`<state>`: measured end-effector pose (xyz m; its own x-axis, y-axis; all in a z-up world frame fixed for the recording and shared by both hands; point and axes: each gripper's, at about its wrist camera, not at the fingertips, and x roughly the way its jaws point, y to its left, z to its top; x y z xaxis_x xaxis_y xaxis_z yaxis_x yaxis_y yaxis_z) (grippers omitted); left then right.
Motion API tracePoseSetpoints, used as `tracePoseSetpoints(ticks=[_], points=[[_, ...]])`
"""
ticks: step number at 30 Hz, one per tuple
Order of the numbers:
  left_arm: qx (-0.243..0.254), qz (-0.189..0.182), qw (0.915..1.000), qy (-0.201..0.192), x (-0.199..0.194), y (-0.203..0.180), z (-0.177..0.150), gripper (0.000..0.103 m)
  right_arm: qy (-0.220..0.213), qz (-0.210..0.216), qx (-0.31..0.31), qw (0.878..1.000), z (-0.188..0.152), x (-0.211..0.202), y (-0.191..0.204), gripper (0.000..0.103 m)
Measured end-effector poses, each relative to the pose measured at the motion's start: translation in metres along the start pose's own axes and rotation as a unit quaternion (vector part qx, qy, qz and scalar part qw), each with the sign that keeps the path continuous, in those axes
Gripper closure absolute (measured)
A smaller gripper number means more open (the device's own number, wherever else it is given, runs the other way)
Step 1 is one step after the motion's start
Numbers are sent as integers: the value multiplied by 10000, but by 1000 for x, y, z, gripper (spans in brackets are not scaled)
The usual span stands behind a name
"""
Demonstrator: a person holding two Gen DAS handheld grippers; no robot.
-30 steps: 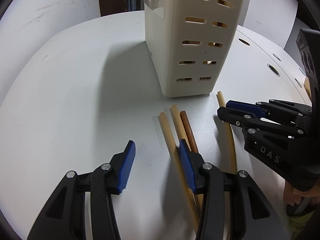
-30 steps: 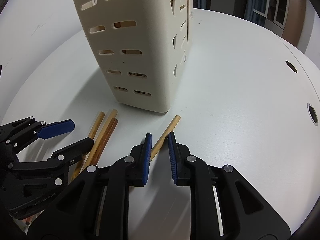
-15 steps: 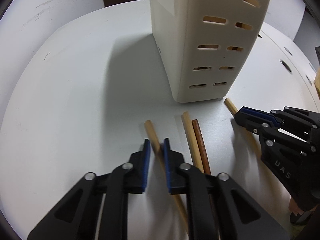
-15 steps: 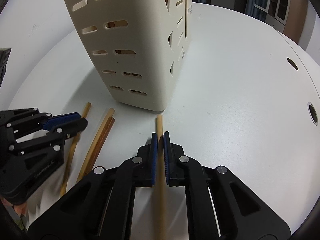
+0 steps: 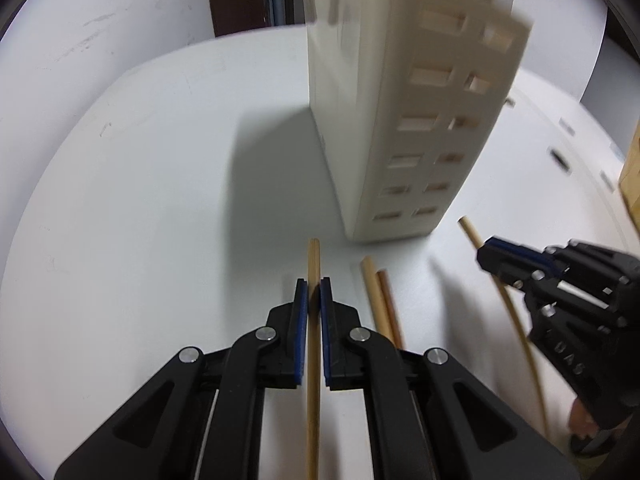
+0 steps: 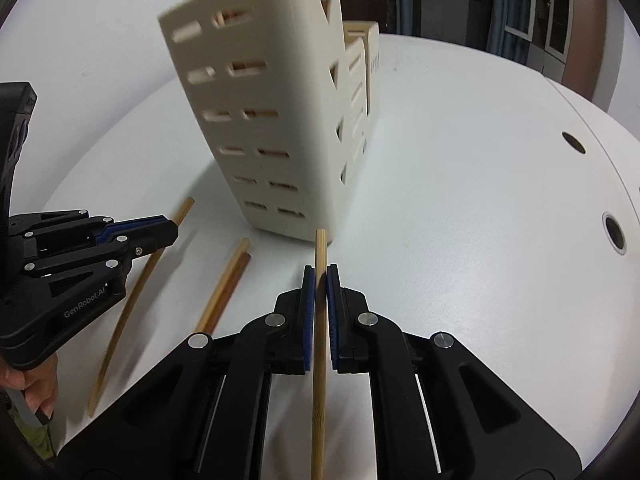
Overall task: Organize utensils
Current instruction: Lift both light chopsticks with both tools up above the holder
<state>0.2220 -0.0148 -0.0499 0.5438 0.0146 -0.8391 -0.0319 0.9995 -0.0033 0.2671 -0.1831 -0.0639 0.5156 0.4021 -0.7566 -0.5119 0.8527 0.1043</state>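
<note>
Chopsticks fill both my grippers: my left gripper [image 5: 314,286] pinches a pale chopstick [image 5: 313,258], my right gripper [image 6: 320,274] pinches another chopstick [image 6: 321,248], both just before the slotted cream holder [image 6: 264,120]. Two loose chopsticks [image 5: 378,288] lie between them on the white table [image 5: 160,200].

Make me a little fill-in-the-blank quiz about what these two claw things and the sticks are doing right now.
1. The left gripper is shut on one ____.
2. The right gripper holds a chopstick of its own, so ____ chopsticks are gripped in all.
3. Two loose chopsticks lie side by side on the white ____.
4. The slotted holder in front of both grippers is ____ in colour.

Missing words: chopstick; two; table; cream
</note>
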Motion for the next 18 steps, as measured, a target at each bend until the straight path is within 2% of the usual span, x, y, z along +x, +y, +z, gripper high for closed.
tracePoseSetpoints(ticks=[5,18], points=[[-30,-155,9991,-394,-31,-8,-5,97,-316,6,-104,9994,7,-20,6,98],[-25,-194,9922,-1228,-92,-16,3,97,-980,169,-203,9948,18,-64,-1,98]])
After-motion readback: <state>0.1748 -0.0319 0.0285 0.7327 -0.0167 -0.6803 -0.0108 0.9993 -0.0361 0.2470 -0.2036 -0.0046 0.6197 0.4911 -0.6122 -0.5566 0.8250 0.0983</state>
